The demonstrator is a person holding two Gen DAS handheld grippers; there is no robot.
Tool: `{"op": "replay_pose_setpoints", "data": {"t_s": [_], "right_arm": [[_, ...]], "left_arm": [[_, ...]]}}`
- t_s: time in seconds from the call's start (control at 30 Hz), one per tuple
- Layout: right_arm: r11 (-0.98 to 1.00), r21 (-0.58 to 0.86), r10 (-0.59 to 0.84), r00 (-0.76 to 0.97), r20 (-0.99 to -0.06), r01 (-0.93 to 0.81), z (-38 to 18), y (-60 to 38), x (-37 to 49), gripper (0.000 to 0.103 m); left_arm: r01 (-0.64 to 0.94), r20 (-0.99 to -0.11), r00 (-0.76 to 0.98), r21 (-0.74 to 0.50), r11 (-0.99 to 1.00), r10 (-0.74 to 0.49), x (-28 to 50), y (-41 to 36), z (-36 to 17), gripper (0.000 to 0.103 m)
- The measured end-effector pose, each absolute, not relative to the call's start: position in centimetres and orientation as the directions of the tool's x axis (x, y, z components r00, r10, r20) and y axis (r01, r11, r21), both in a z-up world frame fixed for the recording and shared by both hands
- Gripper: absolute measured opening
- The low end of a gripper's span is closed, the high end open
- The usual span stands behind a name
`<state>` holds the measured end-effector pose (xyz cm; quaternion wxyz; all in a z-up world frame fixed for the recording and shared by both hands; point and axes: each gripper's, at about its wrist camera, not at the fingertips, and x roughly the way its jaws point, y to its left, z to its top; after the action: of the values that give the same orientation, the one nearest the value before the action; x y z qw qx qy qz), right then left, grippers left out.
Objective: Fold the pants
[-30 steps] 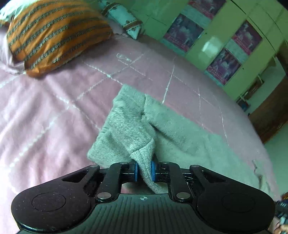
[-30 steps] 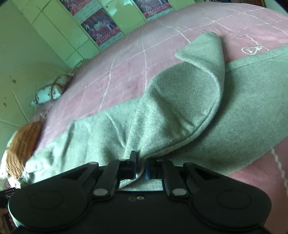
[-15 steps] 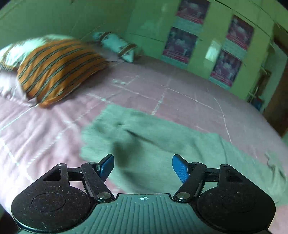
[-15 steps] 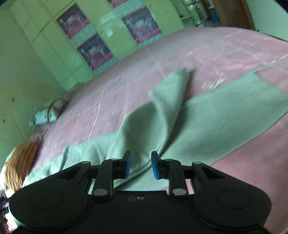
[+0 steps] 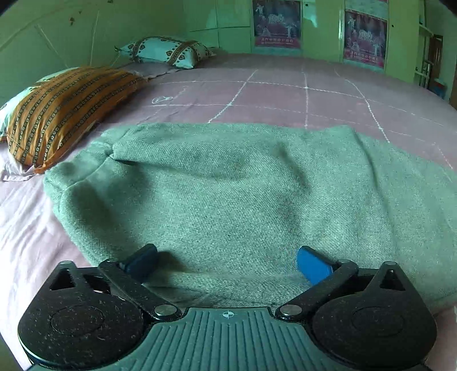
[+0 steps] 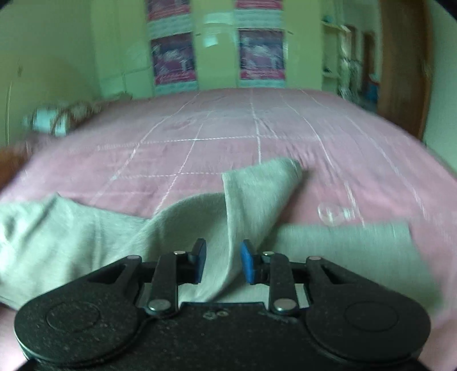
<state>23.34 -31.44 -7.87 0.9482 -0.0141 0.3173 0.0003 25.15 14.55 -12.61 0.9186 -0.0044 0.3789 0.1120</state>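
The grey pants (image 5: 222, 185) lie on the pink bedspread (image 5: 285, 94), with one layer folded over another. My left gripper (image 5: 227, 264) is wide open and empty, low over the near edge of the cloth. In the right wrist view the pants (image 6: 85, 228) stretch across the bed, and a raised fold (image 6: 257, 194) of one leg runs from between the fingers up to a corner. My right gripper (image 6: 222, 262) is open with the fold loose between its blue pads. This view is motion-blurred.
An orange striped pillow (image 5: 62, 111) and a light patterned pillow (image 5: 168, 51) lie at the bed's left head end. Green wardrobe doors with posters (image 5: 277, 25) stand behind the bed. A brown door (image 6: 402, 57) is at the right.
Both grippers have let go of the pants: the left opened wide, the right opened partly. The lifted cloth dropped onto the bed, and both cameras tilted up toward the room.
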Motion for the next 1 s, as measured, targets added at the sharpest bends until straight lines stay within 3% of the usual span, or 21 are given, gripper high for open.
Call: {"op": "replay_pose_setpoints", "data": {"t_s": [0.13,0.17,0.2,0.37,0.43,0.5,0.53,0.63,0.83,0.93,1.0], "right_arm": [[0.984,-0.177,-0.1,0.748,-0.657,-0.024,-9.9,-30.7,27.5,0.016],[0.984,-0.178,-0.103,0.746,-0.658,-0.021,-9.9,-31.1,27.8,0.0],[0.988,-0.154,-0.107,0.757,-0.644,0.008,-9.4,-31.7,27.6,0.0],[0.936,0.269,-0.05,0.844,-0.534,0.225,-5.7,-38.3,19.0,0.0],[0.868,0.391,-0.037,0.826,-0.563,0.306,-7.5,-40.6,15.1,0.0],[0.873,0.327,-0.053,0.736,-0.675,0.362,-10.4,-41.6,14.4,0.007],[0.883,0.311,-0.044,0.721,-0.691,0.352,-11.2,-41.9,14.2,0.004],[0.929,0.215,-0.106,0.775,-0.623,0.3,-9.1,-40.9,13.2,0.018],[0.985,-0.015,-0.152,0.815,-0.559,0.173,-7.1,-38.0,16.5,0.018],[0.973,-0.108,-0.23,0.791,-0.567,0.205,-7.5,-38.1,19.0,0.028],[0.962,-0.092,-0.261,0.772,-0.579,0.256,-7.5,-39.2,19.8,0.028]], "left_arm": [[-0.204,-0.705,0.682,0.073,0.976,0.195,25.3,14.5,-12.5,0.103],[-0.201,-0.706,0.682,0.071,0.977,0.191,25.2,14.5,-12.5,0.103],[-0.199,-0.707,0.682,0.067,0.978,0.187,25.1,14.5,-12.4,0.103],[-0.198,-0.699,0.691,0.059,0.978,0.182,25.2,14.8,-12.7,0.103],[-0.199,-0.698,0.693,0.058,0.978,0.182,25.2,14.8,-12.7,0.103],[-0.199,-0.7,0.691,0.057,0.978,0.182,25.2,14.8,-12.7,0.103],[-0.199,-0.703,0.688,0.056,0.978,0.18,25.2,14.8,-12.6,0.103],[-0.199,-0.708,0.684,0.049,0.979,0.175,25.1,14.9,-12.3,0.103],[-0.214,-0.693,0.693,0.067,0.975,0.199,24.7,14.6,-12.4,0.103],[-0.213,-0.695,0.692,0.065,0.975,0.197,24.8,14.6,-12.5,0.103],[-0.211,-0.697,0.69,0.066,0.975,0.197,24.9,14.6,-12.4,0.103]]}}
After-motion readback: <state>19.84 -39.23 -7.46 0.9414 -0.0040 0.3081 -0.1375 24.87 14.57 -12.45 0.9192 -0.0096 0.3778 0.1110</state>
